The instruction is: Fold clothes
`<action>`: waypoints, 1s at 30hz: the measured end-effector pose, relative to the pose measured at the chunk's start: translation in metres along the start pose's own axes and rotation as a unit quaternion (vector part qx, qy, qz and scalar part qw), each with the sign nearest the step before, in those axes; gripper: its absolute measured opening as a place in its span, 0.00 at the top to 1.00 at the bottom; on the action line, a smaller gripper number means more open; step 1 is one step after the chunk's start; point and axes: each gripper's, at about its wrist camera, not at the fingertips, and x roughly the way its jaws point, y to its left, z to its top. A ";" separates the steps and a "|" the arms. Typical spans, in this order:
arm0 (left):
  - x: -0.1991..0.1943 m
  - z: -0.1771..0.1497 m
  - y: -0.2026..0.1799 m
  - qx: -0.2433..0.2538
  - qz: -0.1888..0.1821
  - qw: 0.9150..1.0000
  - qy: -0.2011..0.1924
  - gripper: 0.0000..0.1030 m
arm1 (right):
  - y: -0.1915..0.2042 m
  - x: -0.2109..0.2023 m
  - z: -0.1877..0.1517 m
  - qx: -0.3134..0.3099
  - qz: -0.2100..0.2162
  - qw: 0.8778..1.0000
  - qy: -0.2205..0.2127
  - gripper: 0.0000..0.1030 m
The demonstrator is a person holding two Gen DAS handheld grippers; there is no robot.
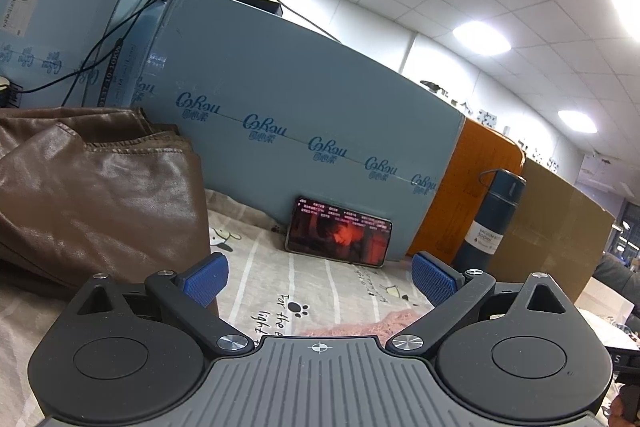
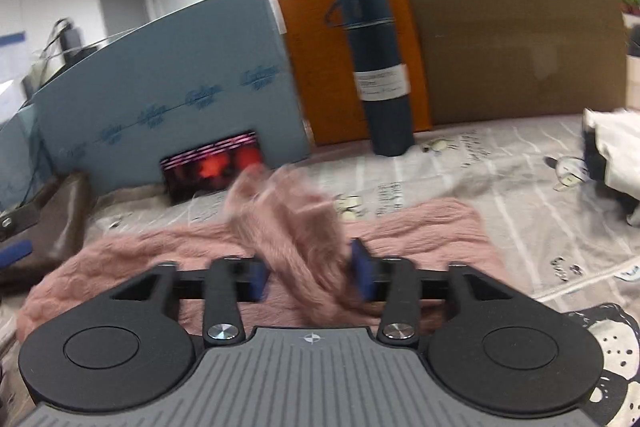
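Note:
A pink knitted sweater (image 2: 420, 227) lies spread on the patterned sheet. My right gripper (image 2: 310, 277) is shut on a bunched fold of it (image 2: 296, 219) and holds that fold up above the rest; the view is blurred. My left gripper (image 1: 320, 277) is open and empty, raised over the sheet, with only an edge of the pink sweater (image 1: 360, 325) showing below it. A folded brown leather garment (image 1: 92, 187) lies to its left, next to the left blue pad (image 1: 204, 279).
A phone (image 1: 338, 233) with a lit screen leans on a blue foam board (image 1: 300, 115). A dark blue flask (image 2: 378, 67) stands before orange and brown cardboard (image 2: 512, 39). White and dark clothes (image 2: 612, 155) lie at the right.

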 end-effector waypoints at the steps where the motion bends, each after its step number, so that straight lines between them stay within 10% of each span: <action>1: 0.001 0.000 0.001 -0.002 -0.002 1.000 0.002 0.03 | 0.003 -0.004 -0.001 -0.003 0.011 1.000 0.002 0.46; 16: 0.008 -0.004 -0.002 0.002 -0.018 0.999 0.040 0.03 | 0.007 0.011 -0.008 0.072 0.111 0.990 0.041 0.28; 20: 0.014 -0.007 -0.007 0.024 0.008 0.998 0.061 0.03 | -0.020 -0.021 0.000 0.138 0.078 0.986 -0.056 0.22; 23: 0.021 -0.012 -0.011 0.049 0.031 0.995 0.083 0.03 | -0.044 -0.032 -0.001 0.188 -0.046 0.976 -0.099 0.21; 25: 0.026 -0.015 -0.013 0.066 0.047 0.992 0.098 0.03 | -0.059 -0.032 -0.005 0.220 -0.107 0.965 -0.095 0.21; 30: 0.038 -0.023 -0.020 0.109 0.085 0.981 0.134 0.03 | -0.072 -0.014 -0.010 0.248 -0.092 0.963 -0.044 0.21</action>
